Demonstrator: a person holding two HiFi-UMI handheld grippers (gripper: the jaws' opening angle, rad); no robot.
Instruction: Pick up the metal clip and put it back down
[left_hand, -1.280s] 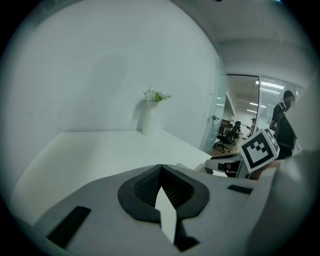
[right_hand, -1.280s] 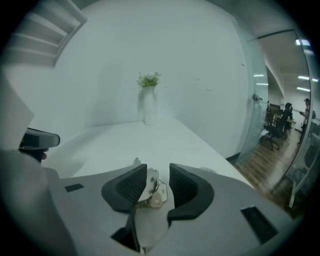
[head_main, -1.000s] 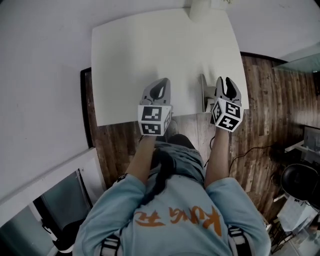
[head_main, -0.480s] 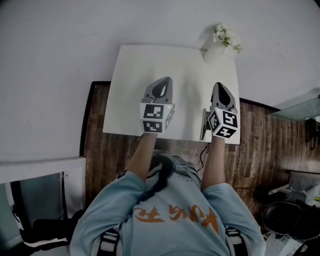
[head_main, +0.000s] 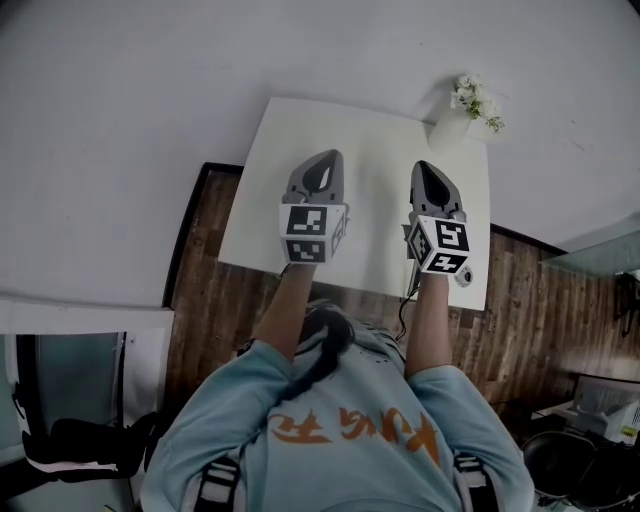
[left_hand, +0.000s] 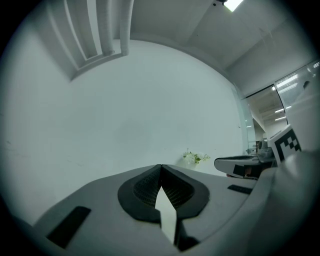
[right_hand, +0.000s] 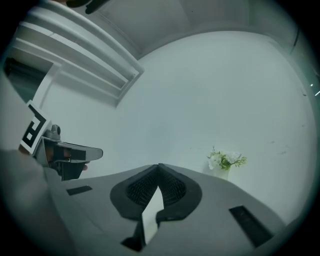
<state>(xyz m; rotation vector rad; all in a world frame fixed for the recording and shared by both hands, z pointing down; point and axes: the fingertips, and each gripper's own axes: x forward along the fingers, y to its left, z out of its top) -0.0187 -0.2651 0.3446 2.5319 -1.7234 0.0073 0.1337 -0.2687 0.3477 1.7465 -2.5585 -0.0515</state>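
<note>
Right gripper (head_main: 428, 172) higher (metal clip (head_main: 462, 277) half-hidden)

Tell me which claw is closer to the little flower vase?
Right. The right claw points almost at the flower vase, just short of it; the left claw sits farther off, to the vase's left.

Your left gripper (head_main: 327, 157) and right gripper (head_main: 423, 166) are grey with black-and-white square markers, the table (head_main: 375, 205) white, flowers (head_main: 474, 95) at one o'clock white.

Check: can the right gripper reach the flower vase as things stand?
Probably yes: the right gripper, shut and empty, hangs over the table with nothing between it and the flower vase ahead.
</note>
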